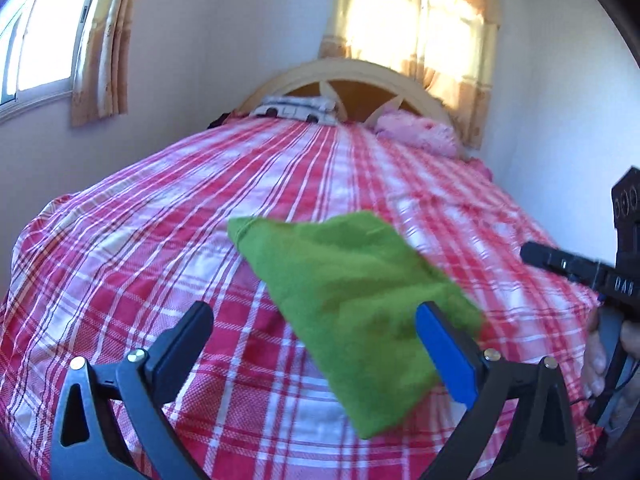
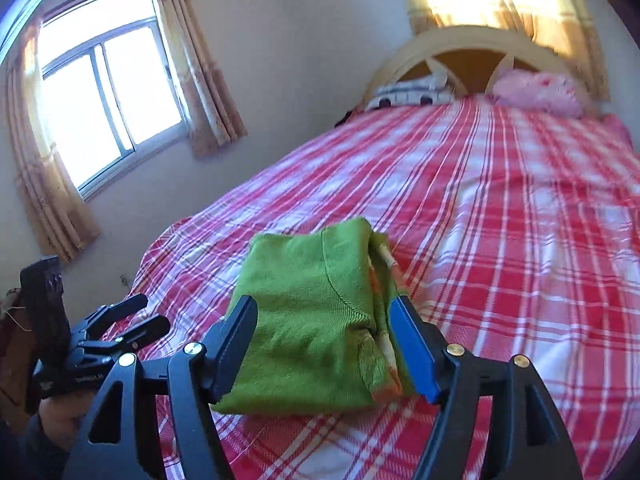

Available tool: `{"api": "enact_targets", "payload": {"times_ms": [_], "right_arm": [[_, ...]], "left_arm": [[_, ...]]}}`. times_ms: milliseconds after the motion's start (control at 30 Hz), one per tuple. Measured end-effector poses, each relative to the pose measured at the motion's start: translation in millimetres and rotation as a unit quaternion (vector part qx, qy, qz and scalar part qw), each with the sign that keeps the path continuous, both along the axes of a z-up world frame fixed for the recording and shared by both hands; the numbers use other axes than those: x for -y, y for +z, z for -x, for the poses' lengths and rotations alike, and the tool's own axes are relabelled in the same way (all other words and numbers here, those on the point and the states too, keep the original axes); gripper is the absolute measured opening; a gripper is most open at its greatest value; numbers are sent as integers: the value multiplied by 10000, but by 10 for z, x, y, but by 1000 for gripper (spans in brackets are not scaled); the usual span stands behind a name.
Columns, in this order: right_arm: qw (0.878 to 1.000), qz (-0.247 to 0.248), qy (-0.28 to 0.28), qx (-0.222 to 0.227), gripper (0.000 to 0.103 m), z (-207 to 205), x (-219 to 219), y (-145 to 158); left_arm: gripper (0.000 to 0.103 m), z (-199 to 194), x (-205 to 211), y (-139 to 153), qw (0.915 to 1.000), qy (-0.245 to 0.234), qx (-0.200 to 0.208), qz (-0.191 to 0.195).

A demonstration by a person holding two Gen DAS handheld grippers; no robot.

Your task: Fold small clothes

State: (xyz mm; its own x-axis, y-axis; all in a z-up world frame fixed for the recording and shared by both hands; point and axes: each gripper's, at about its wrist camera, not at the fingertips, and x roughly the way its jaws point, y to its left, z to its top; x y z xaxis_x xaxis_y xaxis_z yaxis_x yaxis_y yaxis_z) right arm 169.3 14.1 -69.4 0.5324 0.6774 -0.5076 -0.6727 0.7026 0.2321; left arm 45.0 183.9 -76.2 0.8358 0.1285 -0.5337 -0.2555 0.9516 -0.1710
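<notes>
Left gripper [image 1: 316, 344] spread wide, gripping nothing, raised over the red plaid bedspread [image 1: 160, 220]. Between the two tools, lying folded on that bedspread near the foot of the bed: green garment [image 2: 316, 320]. Right gripper [image 2: 324, 344] parted, pads clear of the cloth.

Home bedroom: plaid-covered bed [image 1: 200, 208], curtained window [image 2: 108, 96].

left wrist view: green garment [image 1: 352, 304] motion-blurred, folds unreadable, near edge hidden behind blue finger [image 1: 448, 356]; right gripper [image 1: 560, 264] cut by frame edge, only one finger visible. right wrist view: garment's near corners behind both fingers; hand [image 2: 60, 420] on left gripper [image 2: 132, 320] mostly cropped; headboard [image 2: 472, 46] blurred
</notes>
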Motion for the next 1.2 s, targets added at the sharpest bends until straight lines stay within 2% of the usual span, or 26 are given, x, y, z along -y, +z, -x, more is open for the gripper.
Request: {"api": "enact_targets", "payload": {"times_ms": [233, 600, 1200], "right_arm": [[9980, 221, -65, 592, 72, 317, 9, 127], [9975, 211, -44, 676, 72, 430, -21, 148], [9968, 269, -116, 742, 73, 510, 2, 143]], "left_arm": [[103, 50, 134, 148, 9996, -200, 192, -18], [103, 127, 188, 226, 9993, -172, 344, 8], [103, 148, 226, 243, 9993, -183, 337, 27]]}}
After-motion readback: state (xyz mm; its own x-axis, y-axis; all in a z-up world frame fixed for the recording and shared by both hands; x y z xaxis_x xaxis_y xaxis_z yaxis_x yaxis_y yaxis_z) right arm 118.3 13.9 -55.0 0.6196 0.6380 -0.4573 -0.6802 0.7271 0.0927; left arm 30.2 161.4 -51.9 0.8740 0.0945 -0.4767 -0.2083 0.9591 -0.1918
